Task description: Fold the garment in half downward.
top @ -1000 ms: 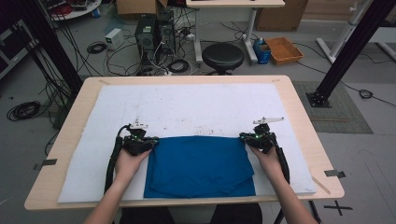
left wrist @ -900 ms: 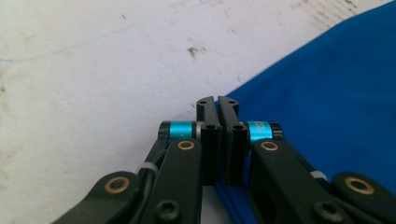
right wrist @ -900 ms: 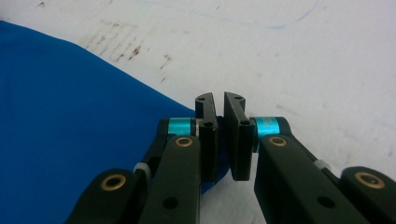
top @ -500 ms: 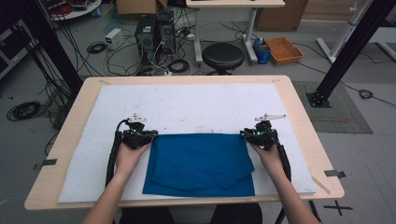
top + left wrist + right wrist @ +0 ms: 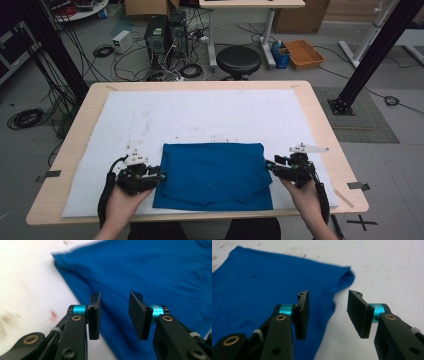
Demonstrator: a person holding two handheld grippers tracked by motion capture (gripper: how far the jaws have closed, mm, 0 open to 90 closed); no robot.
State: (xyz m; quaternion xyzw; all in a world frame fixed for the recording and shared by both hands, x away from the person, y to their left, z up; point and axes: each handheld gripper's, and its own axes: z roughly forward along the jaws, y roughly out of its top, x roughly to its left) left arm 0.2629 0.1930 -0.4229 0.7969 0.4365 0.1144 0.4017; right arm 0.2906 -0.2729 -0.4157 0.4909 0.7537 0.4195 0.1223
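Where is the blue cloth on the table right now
In the high view the folded blue cloth lies on the white mat at the table's near edge, between the left tongs and the right tongs.

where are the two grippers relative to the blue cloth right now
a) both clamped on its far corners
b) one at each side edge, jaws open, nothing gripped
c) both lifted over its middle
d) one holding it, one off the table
b: the left gripper sits at the left edge of the blue cloth and the right gripper at its right edge, and both gripper views show a bare gap between open jaws.
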